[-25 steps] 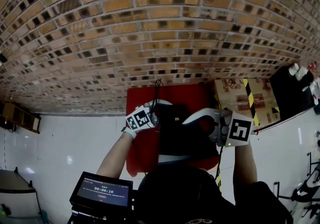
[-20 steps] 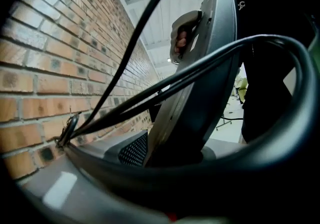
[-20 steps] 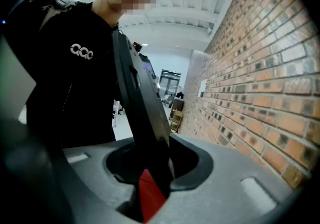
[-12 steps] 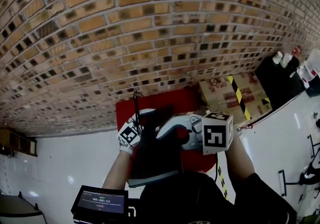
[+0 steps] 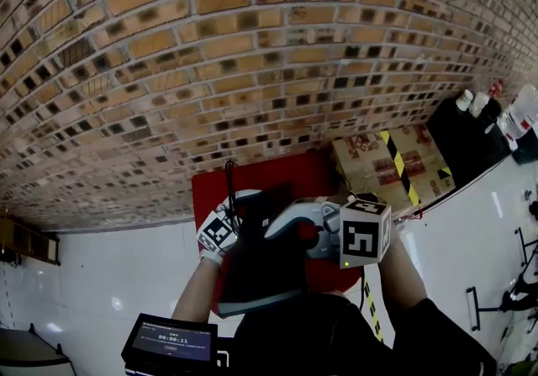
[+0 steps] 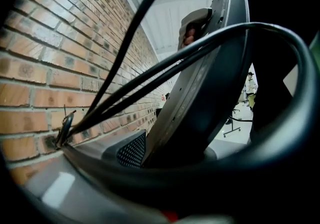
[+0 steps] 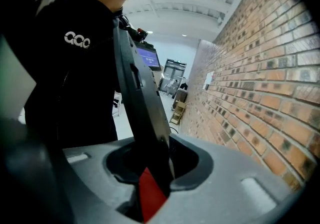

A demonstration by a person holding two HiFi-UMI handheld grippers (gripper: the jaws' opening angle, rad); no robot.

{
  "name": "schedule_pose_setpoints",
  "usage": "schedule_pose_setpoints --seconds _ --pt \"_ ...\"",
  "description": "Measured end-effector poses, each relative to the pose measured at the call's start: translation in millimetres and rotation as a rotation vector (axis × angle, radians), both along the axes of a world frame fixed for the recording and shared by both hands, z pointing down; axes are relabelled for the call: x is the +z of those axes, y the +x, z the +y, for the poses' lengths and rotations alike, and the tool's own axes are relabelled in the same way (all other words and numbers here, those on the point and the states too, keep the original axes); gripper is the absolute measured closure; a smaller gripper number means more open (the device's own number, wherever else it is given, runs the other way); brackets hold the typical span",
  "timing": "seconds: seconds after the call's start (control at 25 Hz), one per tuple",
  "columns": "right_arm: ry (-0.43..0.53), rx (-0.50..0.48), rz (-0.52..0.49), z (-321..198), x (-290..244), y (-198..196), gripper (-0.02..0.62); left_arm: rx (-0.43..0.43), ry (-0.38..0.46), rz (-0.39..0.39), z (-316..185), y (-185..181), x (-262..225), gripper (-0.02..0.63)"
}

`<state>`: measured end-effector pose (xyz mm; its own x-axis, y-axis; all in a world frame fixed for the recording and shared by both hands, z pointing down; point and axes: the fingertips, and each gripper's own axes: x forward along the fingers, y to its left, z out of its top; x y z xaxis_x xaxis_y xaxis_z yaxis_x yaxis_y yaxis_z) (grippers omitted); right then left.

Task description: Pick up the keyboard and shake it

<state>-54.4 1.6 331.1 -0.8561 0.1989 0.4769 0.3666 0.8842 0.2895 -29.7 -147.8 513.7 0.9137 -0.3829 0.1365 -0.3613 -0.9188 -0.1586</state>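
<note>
two grippers carry the keyboard [image 5: 261, 269] in the air above the red mat [image 5: 290, 171], close to the person's chest and in front of the brick wall [image 5: 252, 46]. left gripper [image 5: 238, 219]: jaws clamped on the keyboard's left edge, which stands against the dotted pad in the left gripper view, with the cable [image 6: 150, 32] looping across the front. right gripper [image 5: 277, 223]: jaws clamped on the opposite edge, the board rising steeply out of the gap beside a red pad in the right gripper view.

change over the last second: the keyboard lay nearly level across the mat, with the grippers spread wide at about the same height. it now hangs tilted, near edge dropped toward the person, and the right gripper has swung in toward the left one. between the half-second picture and now the pose differs only slightly.

reading: the pick-up is done and this tilt looks like one stroke of the shake. more strokes probably remain, and the loose cable could snag on a jaw.
</note>
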Motion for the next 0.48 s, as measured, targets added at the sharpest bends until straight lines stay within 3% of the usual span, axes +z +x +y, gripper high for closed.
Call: schedule_pose_setpoints --seconds 0.16,0.28,0.48 --pt "0.053 0.083 -0.064 0 -1 22 0.507 0.058 0.077 -0.163 -11 2 -14 0.431" --pt "0.071 0.156 -0.167 0 3 41 0.499 0.098 0.147 -0.294 -20 4 -22 0.43" --pt "0.081 0.221 -0.238 4 12 59 0.494 0.145 0.18 -0.402 -22 16 -15 0.433"
